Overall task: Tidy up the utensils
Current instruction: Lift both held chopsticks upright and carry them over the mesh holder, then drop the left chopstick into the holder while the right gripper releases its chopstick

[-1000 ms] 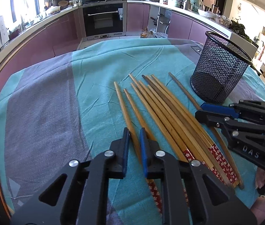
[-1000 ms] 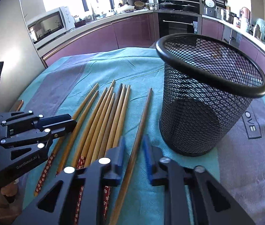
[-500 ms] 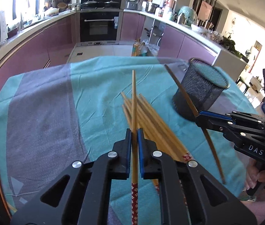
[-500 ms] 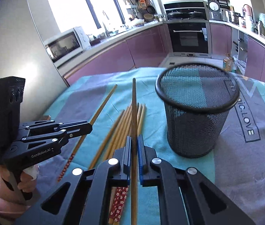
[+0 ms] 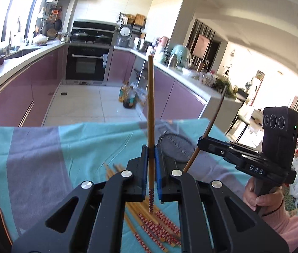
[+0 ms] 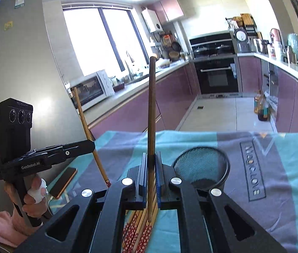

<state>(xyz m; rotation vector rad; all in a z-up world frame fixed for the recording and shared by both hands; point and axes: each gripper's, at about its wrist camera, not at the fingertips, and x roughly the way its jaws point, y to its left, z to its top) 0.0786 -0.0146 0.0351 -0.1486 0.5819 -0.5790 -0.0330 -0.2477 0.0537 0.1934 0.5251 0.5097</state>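
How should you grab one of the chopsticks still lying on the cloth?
Grip a lying chopstick across its thin plain shaft, just past the red patterned end, coming down from above. They lie flat and packed side by side on the cloth, so take the outermost one, where a finger fits.

It was a home kitchen: purple cabinets ran along a curved counter, a built-in oven stood at the far end, a microwave sat left beside bright windows.
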